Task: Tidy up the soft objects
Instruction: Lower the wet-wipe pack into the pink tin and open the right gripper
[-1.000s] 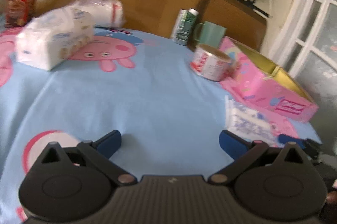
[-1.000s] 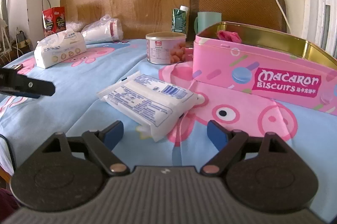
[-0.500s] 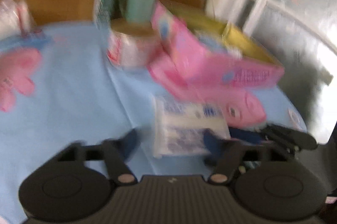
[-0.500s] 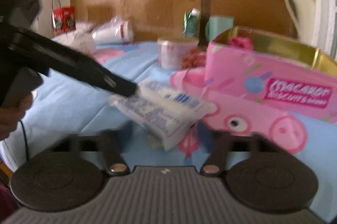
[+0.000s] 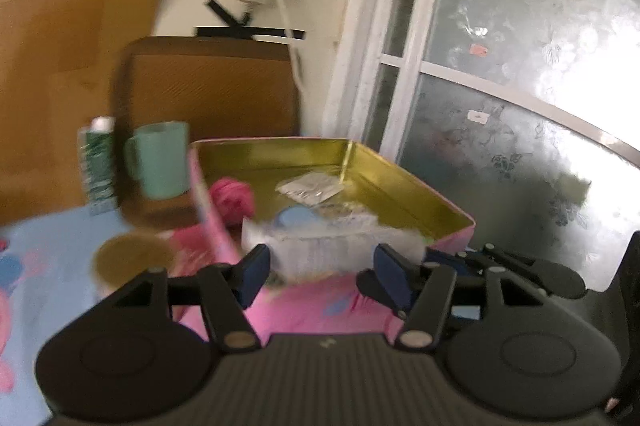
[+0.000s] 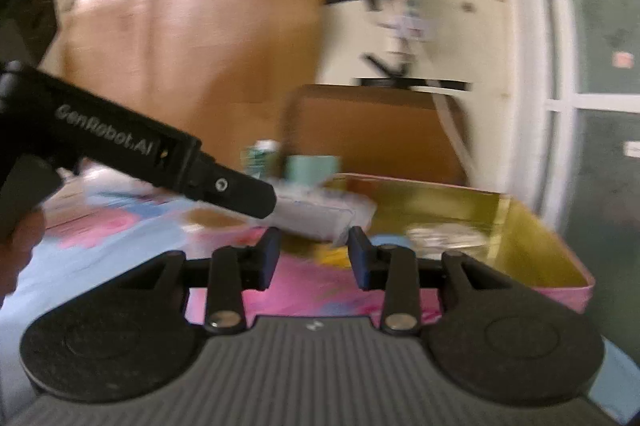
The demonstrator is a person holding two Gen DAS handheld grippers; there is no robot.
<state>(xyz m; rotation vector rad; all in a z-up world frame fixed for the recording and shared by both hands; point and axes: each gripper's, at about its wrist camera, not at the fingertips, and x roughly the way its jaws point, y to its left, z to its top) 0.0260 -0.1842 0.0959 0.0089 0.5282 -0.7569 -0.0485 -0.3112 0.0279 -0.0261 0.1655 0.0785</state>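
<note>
A white soft wipes pack (image 5: 332, 250) hangs in the air over the near wall of the pink biscuit tin (image 5: 280, 158), blurred by motion. My left gripper (image 5: 323, 276) has its blue pads on both sides of the pack, and its jaws are opening slightly. From the right, my right gripper (image 5: 438, 260) reaches the pack's end. In the right wrist view the pack (image 6: 320, 216) sits at the tips of my right gripper (image 6: 314, 254), whose jaws are closing on its corner. One left finger (image 6: 240, 192) lies across it. The tin (image 6: 520, 226) holds a pink soft ball (image 5: 232, 200).
Inside the tin lie a blue round thing (image 5: 296, 218) and a clear plastic bag (image 5: 310, 188). A gold-lidded can (image 5: 128, 258), a green mug (image 5: 160, 158) and a green carton (image 5: 98, 166) stand left of it. A chair back (image 5: 208, 86) and a window (image 5: 500, 106) are behind.
Both grippers closed around the wipes pack and lifted it off the blue tablecloth to above the tin. The left gripper swung right, away from the tissue packs.
</note>
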